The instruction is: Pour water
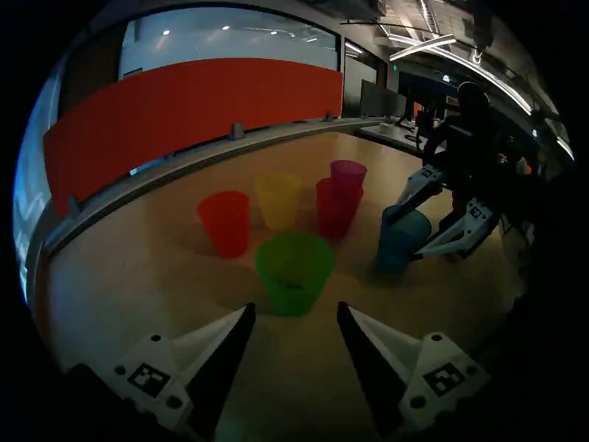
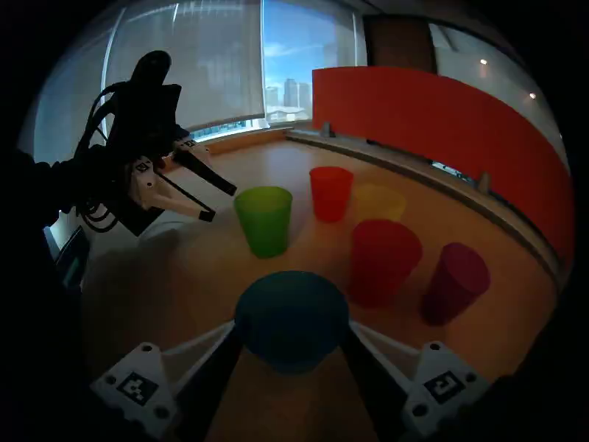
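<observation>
— What do we have in front of us, starting with the biggest?

— We see a wide wooden tabletop [image 1: 147, 280], and along its far edge a long orange partition panel [image 1: 191, 110].

— And our grippers?

— Our left gripper [image 1: 294, 306] has its fingers well apart and holds nothing. Our right gripper [image 2: 291, 328] is clamped on the blue cup [image 2: 291, 320], one finger pressing each side. The left gripper view shows the same grasp from across the tabletop.

— Where do the cups stand?

— The green cup [image 1: 294, 272] stands upright just ahead of our left gripper's open fingers, apart from them. Behind it we see the orange cup [image 1: 224, 221] and the yellow cup [image 1: 278, 200]. The red cup [image 1: 337, 206] is right of those, with the magenta cup [image 1: 347, 175] close behind it.

— Is there water in any of them?

— We cannot tell.
</observation>
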{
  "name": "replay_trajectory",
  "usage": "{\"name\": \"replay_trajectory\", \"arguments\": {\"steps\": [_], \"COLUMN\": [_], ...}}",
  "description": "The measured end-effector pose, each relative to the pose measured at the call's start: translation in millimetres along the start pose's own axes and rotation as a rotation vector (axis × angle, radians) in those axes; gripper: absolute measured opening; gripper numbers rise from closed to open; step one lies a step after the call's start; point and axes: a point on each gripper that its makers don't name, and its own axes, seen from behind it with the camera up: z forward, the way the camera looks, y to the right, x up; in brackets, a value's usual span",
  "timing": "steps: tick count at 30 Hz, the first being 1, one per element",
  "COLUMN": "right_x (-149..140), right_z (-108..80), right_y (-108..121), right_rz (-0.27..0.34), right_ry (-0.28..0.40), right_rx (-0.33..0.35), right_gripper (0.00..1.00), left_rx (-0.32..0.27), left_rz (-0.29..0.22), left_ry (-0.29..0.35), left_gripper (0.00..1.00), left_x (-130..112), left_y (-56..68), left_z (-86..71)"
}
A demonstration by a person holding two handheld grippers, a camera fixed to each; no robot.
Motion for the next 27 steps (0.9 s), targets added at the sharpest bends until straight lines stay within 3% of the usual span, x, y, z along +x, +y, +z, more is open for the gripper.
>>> {"name": "replay_trajectory", "arguments": {"steps": [13, 27], "right_x": [21.1, 37.4], "right_z": [-28.0, -56.8], "right_y": [7.1, 23.8], "right_rz": [0.001, -0.013], "right_ry": [0.04, 0.079], "right_rx": [-0.034, -0.099], "right_gripper": [0.89, 0.89], "left_rx": [-0.003, -0.018], "left_rz": [0.003, 0.003], "left_ry": [-0.012, -0.04], "left_gripper": [0.82, 0.82], "left_x": [0.5, 4.0], "left_y": [0.3, 1.2], "left_z": [4.3, 28.1]}}
